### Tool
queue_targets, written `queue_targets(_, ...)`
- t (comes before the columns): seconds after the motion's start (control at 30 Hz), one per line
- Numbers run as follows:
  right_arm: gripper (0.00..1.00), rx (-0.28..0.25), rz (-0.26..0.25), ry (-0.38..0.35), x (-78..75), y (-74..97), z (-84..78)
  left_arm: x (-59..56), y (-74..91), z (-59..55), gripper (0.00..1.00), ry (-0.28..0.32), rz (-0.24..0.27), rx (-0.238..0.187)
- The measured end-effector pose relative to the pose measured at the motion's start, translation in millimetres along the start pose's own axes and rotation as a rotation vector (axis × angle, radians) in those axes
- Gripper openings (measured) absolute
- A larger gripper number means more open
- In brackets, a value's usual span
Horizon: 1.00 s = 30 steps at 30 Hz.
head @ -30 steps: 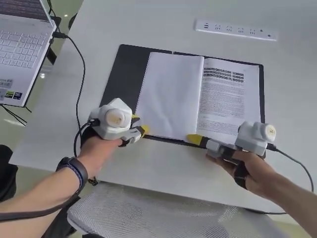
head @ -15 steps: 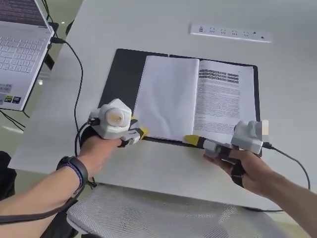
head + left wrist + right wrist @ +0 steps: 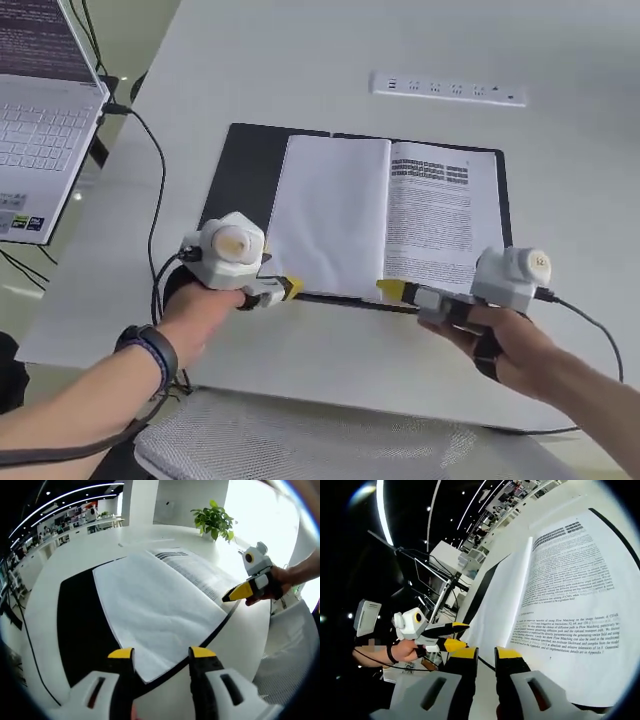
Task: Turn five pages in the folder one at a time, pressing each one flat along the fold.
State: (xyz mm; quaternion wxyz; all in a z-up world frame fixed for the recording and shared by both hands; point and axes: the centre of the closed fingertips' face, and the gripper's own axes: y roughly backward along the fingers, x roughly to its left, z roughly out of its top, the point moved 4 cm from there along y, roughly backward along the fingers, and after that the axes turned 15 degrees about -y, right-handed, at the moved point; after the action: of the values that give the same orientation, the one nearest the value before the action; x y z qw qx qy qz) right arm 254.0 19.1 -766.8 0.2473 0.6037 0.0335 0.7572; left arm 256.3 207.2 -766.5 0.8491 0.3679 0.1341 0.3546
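Lying open on the white counter [image 3: 300, 60], the black folder [image 3: 245, 170] shows a blank white page [image 3: 330, 215] left of the fold and a printed page [image 3: 440, 220] right of it, both resting flat. The left claw [image 3: 161, 653] sits at the folder's near edge with its yellow-tipped jaws spread wide. In the left gripper view the near corner of the blank page shows between them, and nothing is pinched. The right claw [image 3: 486, 653] rests at the same near edge, just by the foot of the fold. Its jaws are drawn close, with only a narrow slit between them and nothing in it. A silver laptop [image 3: 40, 120] stands at the far left of the counter, and a black cable [image 3: 155, 170] curves from it down toward the left claw. A long white power strip [image 3: 450, 88] lies beyond the folder.

Compared with a second ago, the whole head view has slid, so the folder sits a little higher and further left in the picture; that is the headset moving. On the counter the folder has not shifted and the same two pages face up. Both claws keep their places at the near edge, the left by the blank page's corner and the right by the fold.
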Motion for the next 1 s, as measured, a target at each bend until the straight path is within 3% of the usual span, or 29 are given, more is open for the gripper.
queue_targets(0.3,0.23,-0.073,-0.062,0.123,3.3,31.6,25.6,-1.2,14.6,6.4,0.46,-0.025,0.002,-0.015)
queue_targets(0.37,0.25,-0.090,-0.088,0.156,-10.2,46.3,31.3,0.4,18.9,9.0,0.47,-0.028,0.006,-0.025)
queue_targets(0.63,0.33,-0.126,-0.191,0.310,-8.4,89.8,50.7,2.2,36.8,20.1,0.52,-0.068,0.004,-0.059)
queue_targets(1.0,0.50,-0.127,-0.283,0.495,12.8,131.2,51.1,0.4,62.2,35.2,0.61,-0.094,0.009,-0.116)
